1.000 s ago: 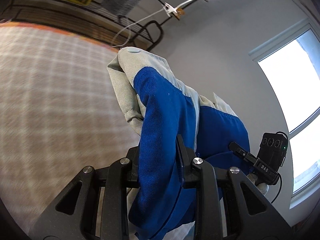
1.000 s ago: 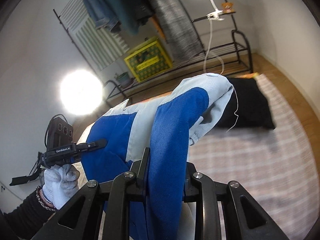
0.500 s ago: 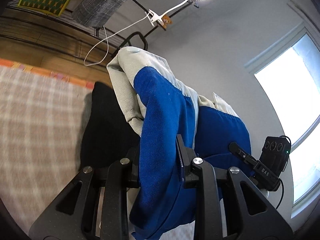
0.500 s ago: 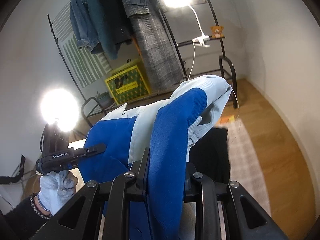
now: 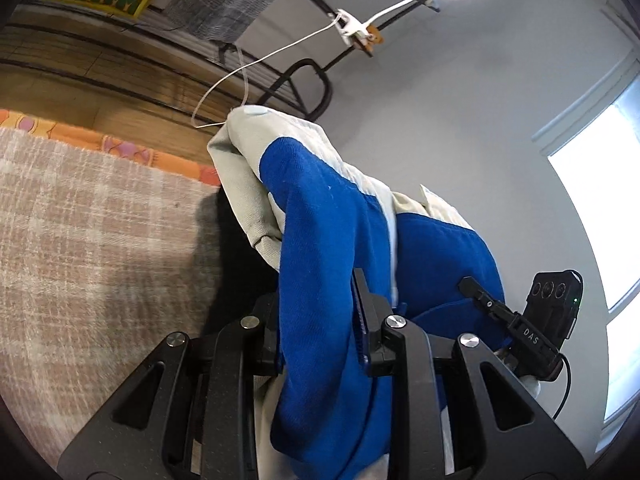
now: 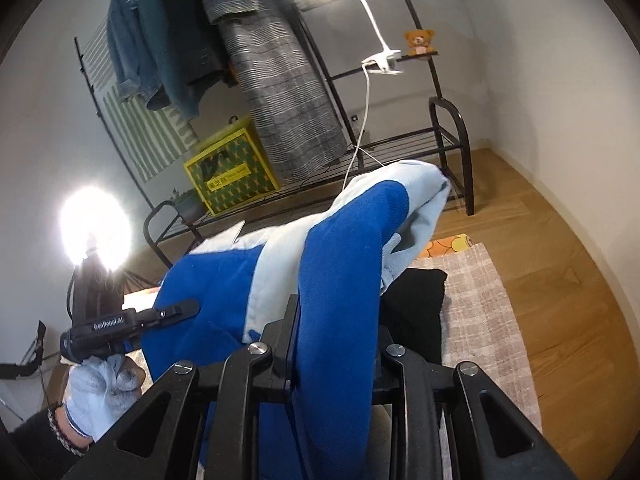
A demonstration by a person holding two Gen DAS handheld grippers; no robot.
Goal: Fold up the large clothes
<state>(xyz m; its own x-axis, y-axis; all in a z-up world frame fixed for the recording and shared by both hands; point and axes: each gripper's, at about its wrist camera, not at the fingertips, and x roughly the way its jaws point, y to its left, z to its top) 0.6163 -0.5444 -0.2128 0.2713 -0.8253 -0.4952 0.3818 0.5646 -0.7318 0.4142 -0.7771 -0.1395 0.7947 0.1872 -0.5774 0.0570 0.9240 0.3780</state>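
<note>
My left gripper (image 5: 316,328) is clamped on a fold of the blue-and-pale-grey cotton jacket (image 5: 320,216); my right gripper (image 6: 336,344) is clamped on another fold of the same jacket (image 6: 344,248) — the cloth bunches up between them, raised above the beige checked rug (image 5: 88,232). A black folded garment (image 6: 416,312) lies on that rug beneath the jacket. My white-gloved left hand (image 6: 100,392) shows in the right wrist view — beyond it, a black metal clothes rack (image 6: 452,140).
</note>
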